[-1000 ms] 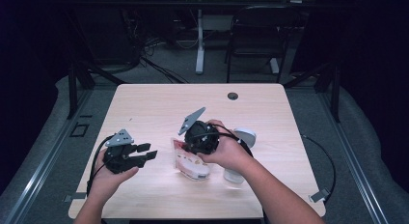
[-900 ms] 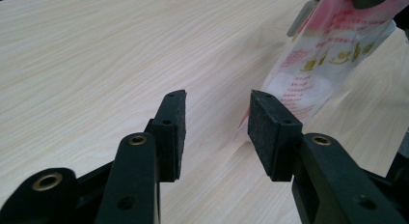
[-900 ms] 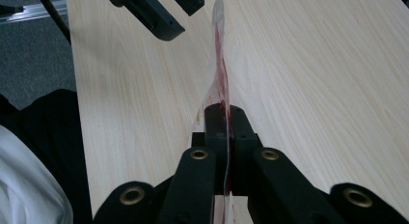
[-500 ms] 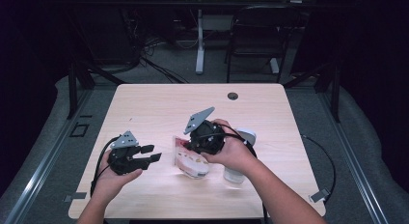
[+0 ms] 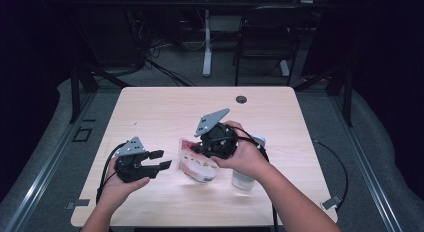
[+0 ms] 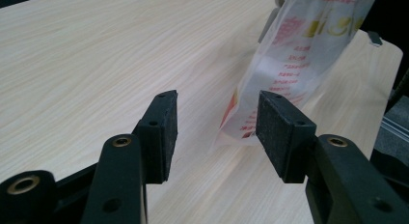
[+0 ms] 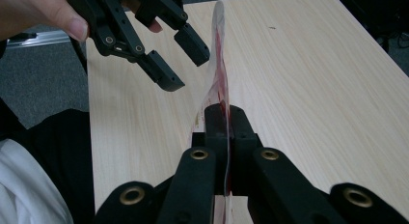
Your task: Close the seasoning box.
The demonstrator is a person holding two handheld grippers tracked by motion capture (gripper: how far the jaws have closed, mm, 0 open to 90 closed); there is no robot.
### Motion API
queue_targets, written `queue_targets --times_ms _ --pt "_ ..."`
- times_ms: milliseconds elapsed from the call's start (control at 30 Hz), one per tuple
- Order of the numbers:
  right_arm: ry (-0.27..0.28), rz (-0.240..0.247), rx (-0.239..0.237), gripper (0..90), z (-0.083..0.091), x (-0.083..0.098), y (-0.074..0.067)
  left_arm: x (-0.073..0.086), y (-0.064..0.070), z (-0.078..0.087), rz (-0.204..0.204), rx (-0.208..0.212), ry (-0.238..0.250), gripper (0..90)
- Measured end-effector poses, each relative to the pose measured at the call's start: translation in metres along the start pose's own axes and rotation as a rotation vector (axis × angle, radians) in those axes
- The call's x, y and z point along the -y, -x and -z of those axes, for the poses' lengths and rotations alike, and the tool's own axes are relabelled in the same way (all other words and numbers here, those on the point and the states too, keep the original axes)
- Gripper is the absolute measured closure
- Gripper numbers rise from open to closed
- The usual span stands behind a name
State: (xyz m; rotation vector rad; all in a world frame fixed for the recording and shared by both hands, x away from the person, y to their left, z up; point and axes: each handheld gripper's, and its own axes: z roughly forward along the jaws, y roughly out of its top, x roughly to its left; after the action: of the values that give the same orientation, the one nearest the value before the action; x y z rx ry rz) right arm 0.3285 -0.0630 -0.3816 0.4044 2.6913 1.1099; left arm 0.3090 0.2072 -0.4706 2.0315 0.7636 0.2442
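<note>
A clear plastic bag (image 5: 196, 164) with red print holds pale contents and hangs just above the table (image 5: 165, 112). My right gripper (image 5: 194, 149) is shut on the bag's upper edge; in the right gripper view the film (image 7: 218, 50) runs pinched between its jaws (image 7: 224, 119). My left gripper (image 5: 161, 160) is left of the bag, and its jaws have just been opening. In the left gripper view the bag's (image 6: 294, 55) lower corner lies just beyond the gap between the open pads (image 6: 217, 122), touching neither. The left gripper (image 7: 178, 60) also appears in the right gripper view.
A pale translucent container (image 5: 245, 179) stands on the table under my right hand, partly hidden. A round cable hole (image 5: 241, 99) sits near the table's far edge. Beyond the table are a desk leg (image 5: 206, 47) and cables on the floor.
The left gripper's jaws stand wider apart than a second ago. The right gripper keeps its grip on the bag and has shifted slightly to the right.
</note>
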Motion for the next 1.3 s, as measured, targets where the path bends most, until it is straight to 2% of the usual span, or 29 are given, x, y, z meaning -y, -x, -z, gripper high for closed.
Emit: queue_targets --times_ms 267,500,567,1167,1300 --pt "0.014 0.014 -0.005 90.0 0.007 -0.002 0.000 0.000 0.004 -0.005 -0.025 0.037 0.002 48.4" --pt "0.028 0.023 -0.012 90.0 0.013 -0.003 -0.001 0.002 0.005 -0.011 -0.020 0.060 -0.002 46.4" --pt "0.031 0.025 -0.017 90.0 0.016 -0.004 -0.002 0.003 0.007 -0.015 -0.018 0.090 -0.004 45.4" --pt "0.061 0.058 -0.042 90.0 0.020 -0.010 -0.009 0.010 0.019 -0.039 -0.065 0.159 -0.020 40.9" --pt "0.062 0.059 -0.053 90.0 0.019 -0.010 -0.009 0.012 0.020 -0.045 -0.070 0.192 -0.033 38.9"
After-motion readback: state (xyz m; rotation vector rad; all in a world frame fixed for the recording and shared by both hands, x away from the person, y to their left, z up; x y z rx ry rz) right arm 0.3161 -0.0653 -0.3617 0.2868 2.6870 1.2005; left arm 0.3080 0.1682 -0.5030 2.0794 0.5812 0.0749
